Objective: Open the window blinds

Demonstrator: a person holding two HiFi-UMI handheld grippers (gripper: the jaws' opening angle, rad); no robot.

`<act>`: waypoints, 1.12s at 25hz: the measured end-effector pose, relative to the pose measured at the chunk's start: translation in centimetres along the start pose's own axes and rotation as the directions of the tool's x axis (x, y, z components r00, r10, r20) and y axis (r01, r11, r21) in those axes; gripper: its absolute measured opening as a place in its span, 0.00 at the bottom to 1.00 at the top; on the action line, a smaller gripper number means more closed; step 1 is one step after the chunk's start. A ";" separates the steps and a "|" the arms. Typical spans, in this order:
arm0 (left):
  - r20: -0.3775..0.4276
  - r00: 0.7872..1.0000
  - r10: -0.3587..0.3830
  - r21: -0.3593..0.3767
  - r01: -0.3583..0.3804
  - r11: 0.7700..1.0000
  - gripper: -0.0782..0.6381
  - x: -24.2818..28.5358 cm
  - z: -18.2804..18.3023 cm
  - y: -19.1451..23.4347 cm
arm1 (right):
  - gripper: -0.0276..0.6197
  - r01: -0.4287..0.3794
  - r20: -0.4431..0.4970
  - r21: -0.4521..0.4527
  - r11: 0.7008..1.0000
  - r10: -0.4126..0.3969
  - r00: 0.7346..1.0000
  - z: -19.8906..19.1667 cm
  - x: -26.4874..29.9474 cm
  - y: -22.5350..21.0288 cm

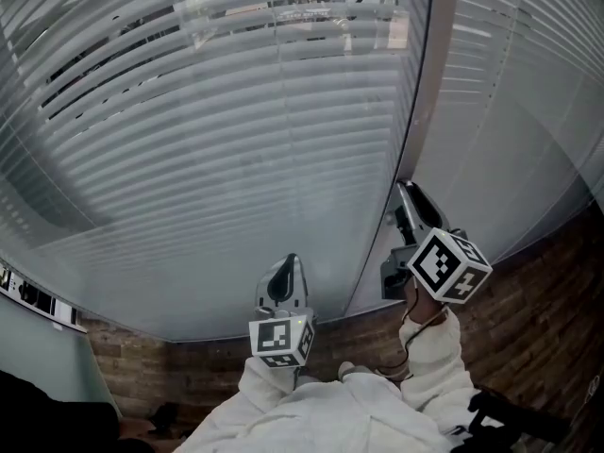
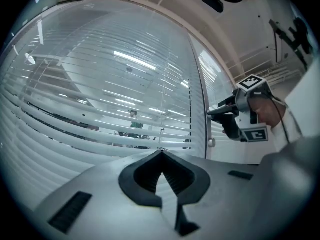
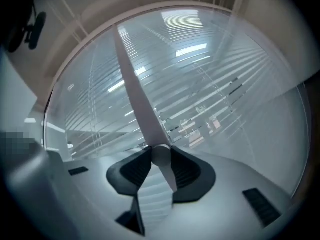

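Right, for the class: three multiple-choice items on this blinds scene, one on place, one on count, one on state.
1. Where is the knob? A between the right tongs; B on the floor; C on a chair.
2. How many marker cubes show in the head view? A one; B two; C four.
3. The left tongs are: A shut, empty; B wide open; C holding a slat.
Key: A, the pads clamp the knob; B, two cubes are visible; A, the tips meet with nothing between.

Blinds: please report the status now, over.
Right claw shut on round knob. Left claw shut, empty. Blinds down, slats partly open. Nothing in the way.
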State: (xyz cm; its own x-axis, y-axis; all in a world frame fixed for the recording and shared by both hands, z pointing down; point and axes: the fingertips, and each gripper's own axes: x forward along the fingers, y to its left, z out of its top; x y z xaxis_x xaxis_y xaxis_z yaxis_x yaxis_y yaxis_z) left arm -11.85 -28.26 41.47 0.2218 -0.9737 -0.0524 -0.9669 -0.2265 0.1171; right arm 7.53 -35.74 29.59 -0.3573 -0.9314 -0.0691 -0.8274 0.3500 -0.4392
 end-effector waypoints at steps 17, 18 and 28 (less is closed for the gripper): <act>0.002 1.000 -0.002 -0.004 0.002 1.000 0.11 0.3 -0.1 0.3 | 0.25 -0.045 0.056 0.574 0.817 0.015 0.998 -0.1 -0.1 -0.9; 0.002 1.000 -0.004 -0.005 0.004 1.000 0.11 0.3 -0.1 0.2 | 0.25 -0.039 0.054 0.605 0.795 0.008 0.998 -0.2 -0.1 -1.0; 0.001 1.000 0.000 -0.005 0.000 1.000 0.11 0.2 -0.2 0.4 | 0.25 -0.048 0.077 0.798 0.601 -0.023 0.997 -0.6 -0.3 -1.3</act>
State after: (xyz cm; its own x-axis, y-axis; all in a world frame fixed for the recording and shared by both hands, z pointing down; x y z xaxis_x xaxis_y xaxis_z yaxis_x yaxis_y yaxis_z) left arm -12.15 -28.57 41.68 0.2222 -0.9736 -0.0531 -0.9662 -0.2271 0.1220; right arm 8.43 -35.83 30.72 -0.3036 -0.9441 -0.1282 -0.1348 0.1758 -0.9752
